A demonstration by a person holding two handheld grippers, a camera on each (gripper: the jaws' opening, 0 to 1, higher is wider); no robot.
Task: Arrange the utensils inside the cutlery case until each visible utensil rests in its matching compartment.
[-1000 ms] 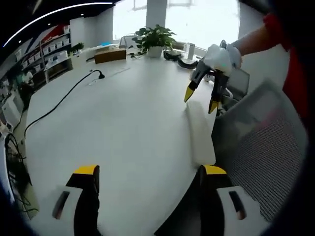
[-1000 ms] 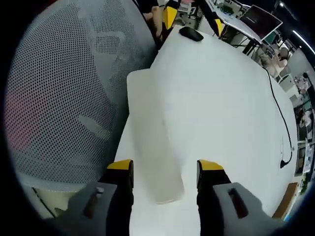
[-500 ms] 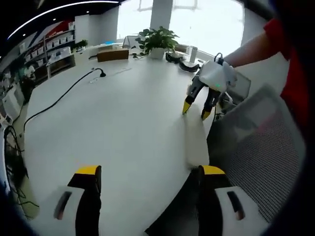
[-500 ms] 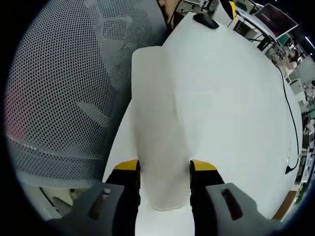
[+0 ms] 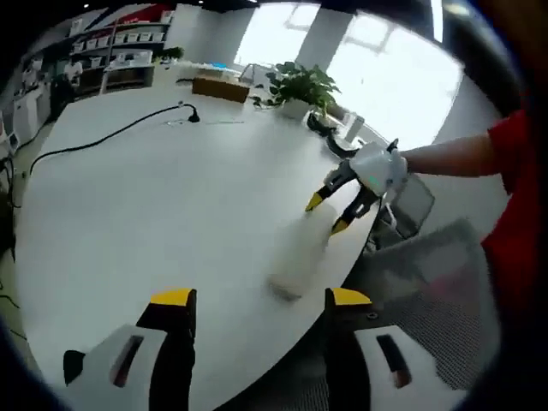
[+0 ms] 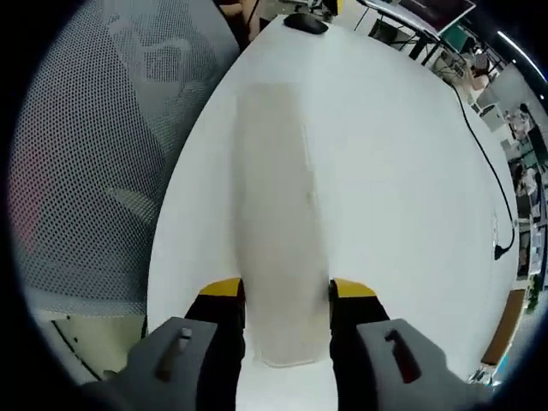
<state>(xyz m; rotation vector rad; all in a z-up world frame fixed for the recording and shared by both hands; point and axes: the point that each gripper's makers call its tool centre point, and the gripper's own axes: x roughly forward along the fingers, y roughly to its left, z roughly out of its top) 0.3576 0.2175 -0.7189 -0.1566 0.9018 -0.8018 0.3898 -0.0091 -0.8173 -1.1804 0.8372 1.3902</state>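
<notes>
Cutlery case: closed on table, clamped at one end by right gripper. Left gripper: open, empty. Utensils unseen; arranging not begun.

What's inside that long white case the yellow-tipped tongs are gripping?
Nothing can be seen inside: the cutlery case is closed and frosted, so any utensils stay hidden. The right gripper clamps its near end on the white table.
</notes>
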